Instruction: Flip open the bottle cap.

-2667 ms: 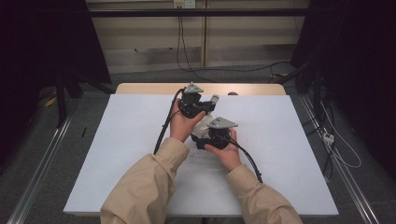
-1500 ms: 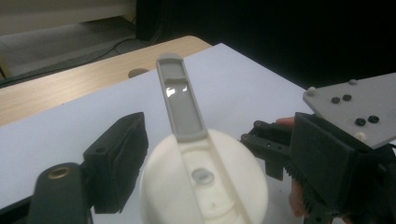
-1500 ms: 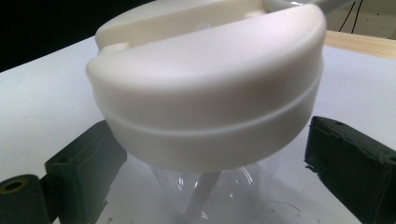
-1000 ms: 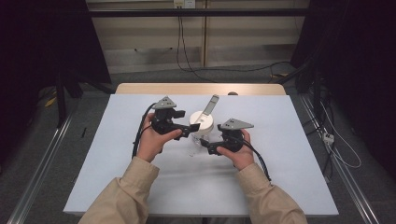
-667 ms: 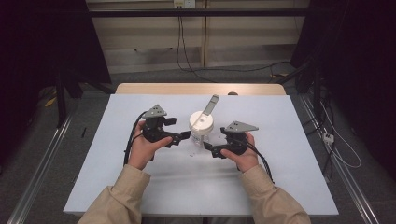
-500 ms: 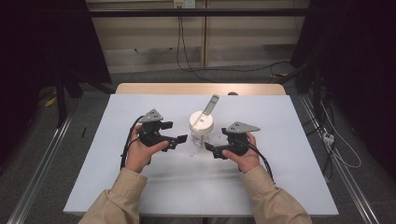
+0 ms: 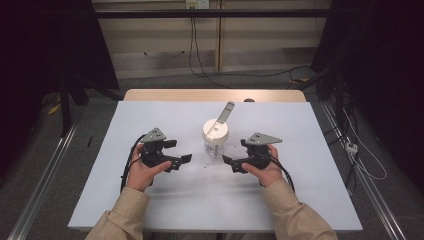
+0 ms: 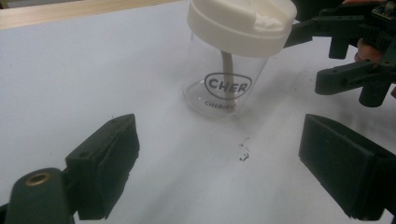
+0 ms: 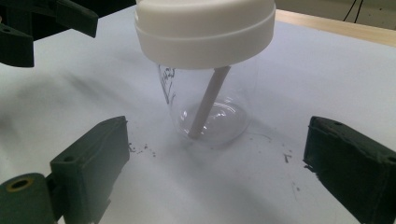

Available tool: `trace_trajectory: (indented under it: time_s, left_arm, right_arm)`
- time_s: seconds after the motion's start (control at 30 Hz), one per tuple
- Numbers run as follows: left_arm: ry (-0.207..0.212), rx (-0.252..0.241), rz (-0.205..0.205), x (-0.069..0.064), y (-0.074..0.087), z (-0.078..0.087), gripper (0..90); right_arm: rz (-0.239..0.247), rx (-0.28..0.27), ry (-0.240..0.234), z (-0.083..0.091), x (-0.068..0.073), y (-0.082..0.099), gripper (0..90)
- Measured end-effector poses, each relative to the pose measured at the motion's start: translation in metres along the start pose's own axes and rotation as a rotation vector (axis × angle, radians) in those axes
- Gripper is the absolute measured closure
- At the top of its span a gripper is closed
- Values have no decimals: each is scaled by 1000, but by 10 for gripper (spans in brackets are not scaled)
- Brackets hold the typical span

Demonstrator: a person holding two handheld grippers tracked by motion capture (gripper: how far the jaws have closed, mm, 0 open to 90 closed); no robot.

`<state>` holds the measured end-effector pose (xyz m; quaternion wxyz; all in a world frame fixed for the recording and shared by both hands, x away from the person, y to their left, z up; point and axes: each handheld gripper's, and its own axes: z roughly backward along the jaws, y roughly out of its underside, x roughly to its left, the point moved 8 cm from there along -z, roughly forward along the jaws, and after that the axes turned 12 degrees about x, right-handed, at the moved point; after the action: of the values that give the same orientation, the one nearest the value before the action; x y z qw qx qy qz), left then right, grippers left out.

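High view: one jar (image 7: 215, 141), one straw (image 7: 224, 113), two grippers, fingers apart, empty.

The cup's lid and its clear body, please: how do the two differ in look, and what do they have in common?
The lid is opaque white, while the cup body is clear, so the straw shows through it. The lid is wider than the body, which narrows toward its base. The body carries dark printed lettering; the lid looks plain. Both are round, and the straw passes through both.
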<state>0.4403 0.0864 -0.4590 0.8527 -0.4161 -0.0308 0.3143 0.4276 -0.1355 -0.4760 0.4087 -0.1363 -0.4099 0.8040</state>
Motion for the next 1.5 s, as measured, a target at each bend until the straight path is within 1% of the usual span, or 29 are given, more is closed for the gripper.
trace_trajectory:
  time_s: [0.1,0.2,0.33,0.4,0.57,0.63,0.83,1.0,1.03,1.5]
  left_arm:
    - [-2,-2,13,3,5,3,118]
    - [-10,-2,15,5,9,5,118]
    - [-12,-7,16,7,15,9,114]
    - [-21,-3,18,9,18,12,113]
    - [-30,-5,24,12,25,20,113]
    - [-43,-9,22,15,27,23,113]
    - [-49,3,23,18,38,30,113]
    - [-56,-9,30,20,43,36,113]
    - [-59,0,31,20,45,37,113]
    - [-77,8,37,25,57,47,112]
  right_arm:
    - [-1,5,0,1,0,2,68]
    - [-5,9,5,3,-2,4,68]
    - [1,9,4,8,-2,7,68]
    - [5,10,7,10,-3,9,68]
    - [-2,14,8,16,-6,15,68]
    - [-7,17,8,18,-7,18,68]
    - [-5,18,7,23,-6,23,68]
    - [-8,14,9,29,-6,26,68]
    - [-6,14,10,31,-7,27,68]
    - [-12,15,27,48,-14,43,75]
